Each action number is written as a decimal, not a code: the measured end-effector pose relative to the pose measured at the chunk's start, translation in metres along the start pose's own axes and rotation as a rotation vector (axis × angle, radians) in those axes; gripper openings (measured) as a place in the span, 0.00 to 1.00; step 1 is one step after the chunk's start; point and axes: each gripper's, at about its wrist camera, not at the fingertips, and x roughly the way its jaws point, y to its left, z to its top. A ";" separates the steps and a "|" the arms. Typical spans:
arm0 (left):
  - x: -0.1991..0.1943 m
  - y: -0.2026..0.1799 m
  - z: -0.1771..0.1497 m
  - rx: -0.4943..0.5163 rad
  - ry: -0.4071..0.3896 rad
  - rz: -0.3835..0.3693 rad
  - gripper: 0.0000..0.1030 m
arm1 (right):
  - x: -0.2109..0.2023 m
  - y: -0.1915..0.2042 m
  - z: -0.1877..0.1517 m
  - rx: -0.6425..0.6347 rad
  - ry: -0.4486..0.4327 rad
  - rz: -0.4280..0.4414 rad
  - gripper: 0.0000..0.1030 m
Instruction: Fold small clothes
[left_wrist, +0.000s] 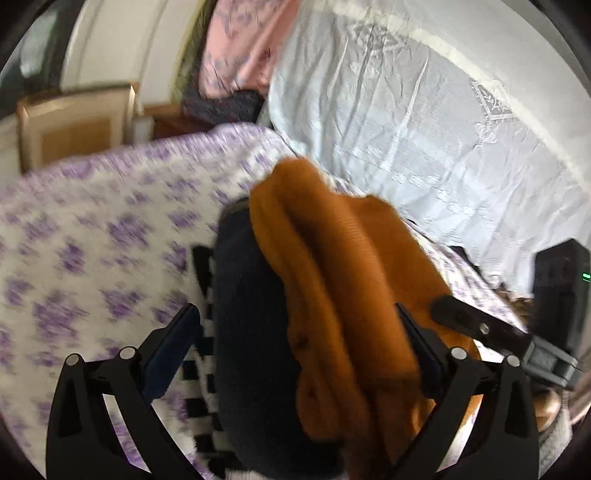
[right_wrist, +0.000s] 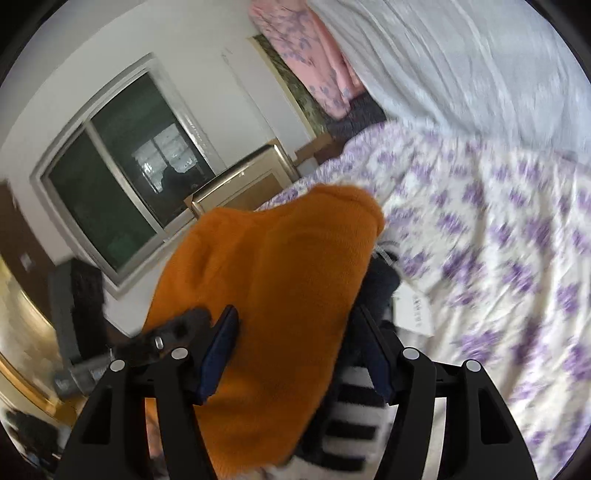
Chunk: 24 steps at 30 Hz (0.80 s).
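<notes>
**Ana:** Left wrist view first. What's between the fingers?

**Ben:** A bundle of small clothes. An orange knit garment (left_wrist: 343, 295) lies bunched on top of a dark navy fleece piece (left_wrist: 251, 332), and a black-and-white checked fabric (left_wrist: 207, 373) shows along the navy piece's left edge. The left gripper (left_wrist: 299, 354) has its two fingers spread wide on either side of the bundle. The right finger presses against the orange knit; the left finger (left_wrist: 173, 347) stands clear of the cloth, with patterned bedding visible beside it. So I'd call it released, not pinching anything.

**Ana:** Where is the bundle?

**Ben:** Over a bed covered in a white sheet with purple flowers (left_wrist: 92, 240). Whether it rests on the sheet or is lifted just above it, I cannot tell; the picture is blurred. A pale blue crinkled cover (left_wrist: 406, 129) lies beyond, and a pink floral cloth (left_wrist: 240, 48) sits at the far end.

**Ana:** And the right wrist view?

**Ben:** The same orange knit (right_wrist: 273, 314) fills the middle, with the navy and a striped black-and-white fabric (right_wrist: 351, 417) at its right. The right gripper (right_wrist: 295, 354) has its fingers spread too, one on each side of the heap, touching it rather than clamped shut. The other gripper's black finger (right_wrist: 177, 328) comes in from the left, against the orange knit. A window (right_wrist: 122, 177) with a dark pane is set in the white wall behind, and a small white tag (right_wrist: 413, 310) lies on the flowered sheet just right of the clothes.
</notes>
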 end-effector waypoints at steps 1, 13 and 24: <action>-0.006 -0.006 -0.001 0.019 -0.015 0.036 0.96 | -0.005 0.003 -0.002 -0.026 -0.005 -0.019 0.63; -0.053 -0.074 -0.023 0.229 -0.127 0.419 0.95 | -0.056 0.030 -0.021 -0.115 -0.055 -0.079 0.63; -0.115 -0.134 -0.057 0.291 -0.247 0.477 0.95 | -0.131 0.035 -0.056 -0.121 -0.176 -0.049 0.64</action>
